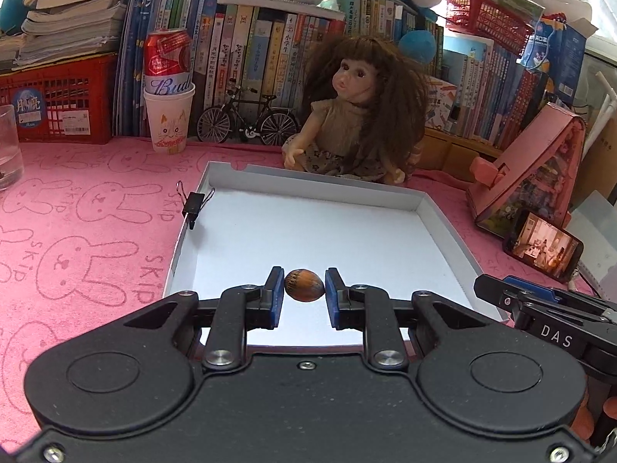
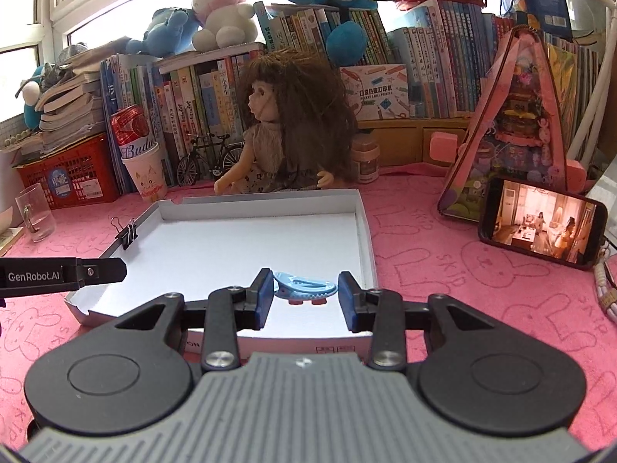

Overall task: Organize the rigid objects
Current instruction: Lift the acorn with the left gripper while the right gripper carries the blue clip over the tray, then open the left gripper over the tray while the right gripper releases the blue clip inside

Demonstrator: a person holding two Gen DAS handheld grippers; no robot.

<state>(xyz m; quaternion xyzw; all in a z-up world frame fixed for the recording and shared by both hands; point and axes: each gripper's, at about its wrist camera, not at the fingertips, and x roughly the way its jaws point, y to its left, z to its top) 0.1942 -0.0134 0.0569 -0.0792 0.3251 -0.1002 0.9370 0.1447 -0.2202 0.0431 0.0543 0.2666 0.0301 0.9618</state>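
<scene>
A shallow white box lid [image 1: 316, 189] [image 2: 358, 200] lies on the pink cloth. My left gripper [image 1: 304, 290] is shut on a brown nut [image 1: 304, 284] and holds it over the lid's near part. My right gripper [image 2: 304, 289] is shut on a light blue clothes peg [image 2: 304, 287] with red tips, held over the lid's near right part. A black binder clip [image 1: 193, 204] [image 2: 126, 231] is clamped on the lid's left wall. The right gripper's fingers [image 1: 540, 301] show at the right of the left wrist view; the left gripper's fingers [image 2: 88, 270] show at the left of the right wrist view.
A doll [image 1: 354, 112] [image 2: 285, 123] sits behind the lid. A paper cup with a red can [image 1: 169, 112] [image 2: 144, 169], a model bicycle [image 1: 246, 119], a glass [image 2: 34, 212], a red crate [image 1: 58, 108], a pink toy house [image 2: 516, 123] and a phone [image 2: 540, 223] stand around. Books line the back.
</scene>
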